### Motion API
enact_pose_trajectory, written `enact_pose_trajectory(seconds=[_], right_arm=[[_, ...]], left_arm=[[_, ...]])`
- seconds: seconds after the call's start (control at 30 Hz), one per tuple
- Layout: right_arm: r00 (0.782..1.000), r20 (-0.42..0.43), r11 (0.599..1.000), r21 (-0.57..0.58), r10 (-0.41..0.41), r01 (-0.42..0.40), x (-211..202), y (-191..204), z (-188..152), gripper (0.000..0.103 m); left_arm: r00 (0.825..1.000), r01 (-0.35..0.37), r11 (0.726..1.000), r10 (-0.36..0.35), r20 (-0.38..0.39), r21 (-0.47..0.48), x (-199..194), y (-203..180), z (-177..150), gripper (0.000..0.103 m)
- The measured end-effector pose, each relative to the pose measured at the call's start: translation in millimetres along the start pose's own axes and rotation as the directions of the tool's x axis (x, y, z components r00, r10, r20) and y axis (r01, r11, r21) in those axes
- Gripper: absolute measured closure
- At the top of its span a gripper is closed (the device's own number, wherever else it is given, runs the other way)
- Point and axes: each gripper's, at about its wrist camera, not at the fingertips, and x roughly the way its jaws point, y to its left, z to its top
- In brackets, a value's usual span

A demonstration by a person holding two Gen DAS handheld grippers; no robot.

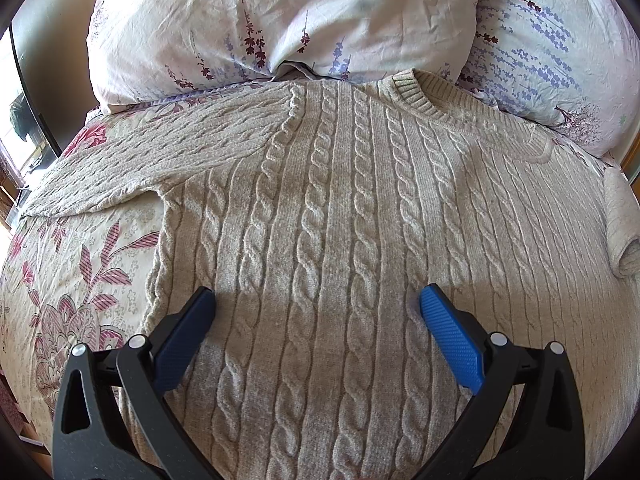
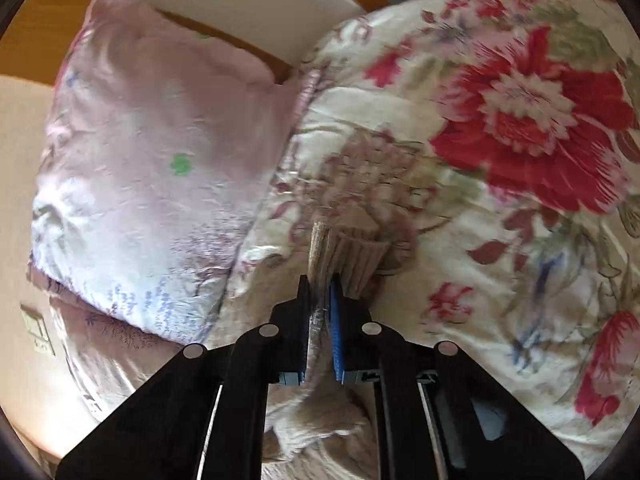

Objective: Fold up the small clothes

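Note:
A beige cable-knit sweater (image 1: 340,208) lies flat, front up, on a floral bedspread (image 1: 80,272), collar toward the pillows. Its left sleeve (image 1: 132,164) stretches out to the left. Its right sleeve (image 1: 620,224) is raised and folded at the right edge. My left gripper (image 1: 316,304) is open and empty, hovering over the sweater's lower body. In the right wrist view my right gripper (image 2: 320,284) is shut on the ribbed cuff (image 2: 352,252) of the sweater's sleeve, held above the bedspread (image 2: 500,160); the picture is blurred.
Two pale floral pillows (image 1: 280,20) (image 1: 560,48) lie at the head of the bed behind the collar. One pillow (image 2: 152,160) shows left of the right gripper, with the wooden headboard (image 2: 224,36) behind. The bed's left edge falls away beside a window (image 1: 12,120).

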Motion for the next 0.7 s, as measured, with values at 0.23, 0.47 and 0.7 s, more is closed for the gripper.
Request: enact_pose_trajectory(seconds=[0.23,0.47,0.7], right_arm=[[0.944,-0.153,0.918,-0.234,0.291,-0.321,16,126,-51,0.093],[0.853,-0.452,0.864,-0.286,0.259,-0.414,103,174,-154,0.093],[0.806,-0.568,0.870,-0.302,0.164,-0.390,146,183,-220,0.093]], left_arm=[[1.000,0.004,1.000,-0.004,0.001,-0.001,0,-1,0,0.002],[0.986,0.160,0.983,-0.154,0.069,-0.093,-12,22,-1,0.002],[0.934,0.309,0.936,-0.265,0.239,-0.170,-40,69,-11,0.002]])
